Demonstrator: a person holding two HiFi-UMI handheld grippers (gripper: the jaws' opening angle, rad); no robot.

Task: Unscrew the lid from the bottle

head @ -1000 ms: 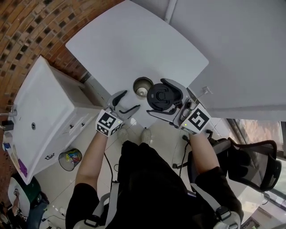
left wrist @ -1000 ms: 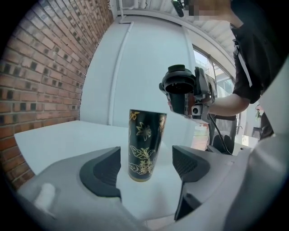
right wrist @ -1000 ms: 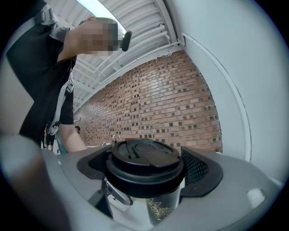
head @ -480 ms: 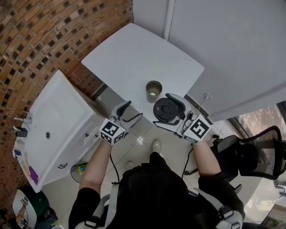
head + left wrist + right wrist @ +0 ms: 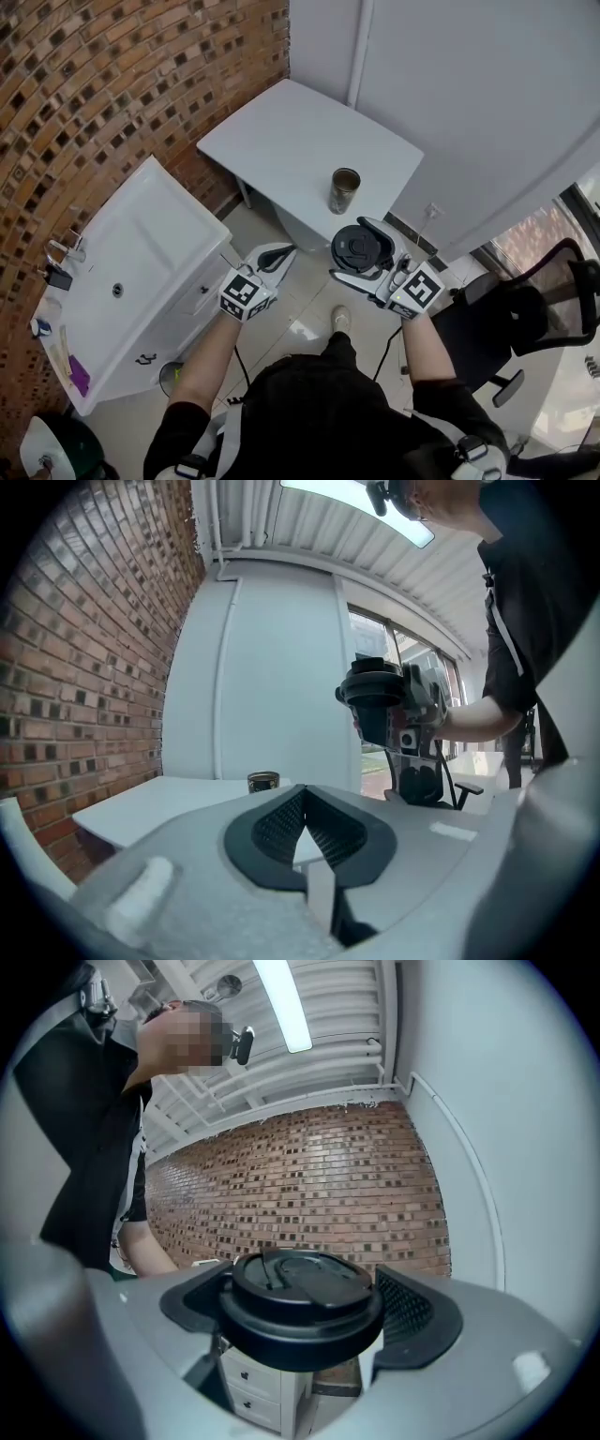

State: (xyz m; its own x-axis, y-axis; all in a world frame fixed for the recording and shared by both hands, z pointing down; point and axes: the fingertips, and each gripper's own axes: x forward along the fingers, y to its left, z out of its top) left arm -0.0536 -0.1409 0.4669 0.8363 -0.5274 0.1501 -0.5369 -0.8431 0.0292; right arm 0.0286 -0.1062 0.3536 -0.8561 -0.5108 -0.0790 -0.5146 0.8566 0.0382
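Right gripper [image 5: 360,253], held in the person's right hand, is clamped on a round black plastic lid [image 5: 357,246]. The lid sits flat between the two ribbed pads, one pad pressing on each side of its rim, as the right gripper view shows [image 5: 302,1309].

Left gripper [image 5: 284,250] is level with the right one and to its left, a gap between them. Its jaws have just been closing and now meet tip to tip with nothing between them [image 5: 305,819]. From this gripper's own view the lid [image 5: 374,682] appears up and to the right, in the other gripper.

An open cylindrical metal bottle [image 5: 344,190] stands upright on a white square table [image 5: 281,141], ahead of both grippers and well apart from them. It is nearer the right gripper's tips than the left's. In the left gripper view the bottle [image 5: 263,781] shows just beyond the closed jaws, small and far off.

A white cabinet with a basin [image 5: 122,272] lies to the left of the left gripper, against a brick wall [image 5: 112,84].
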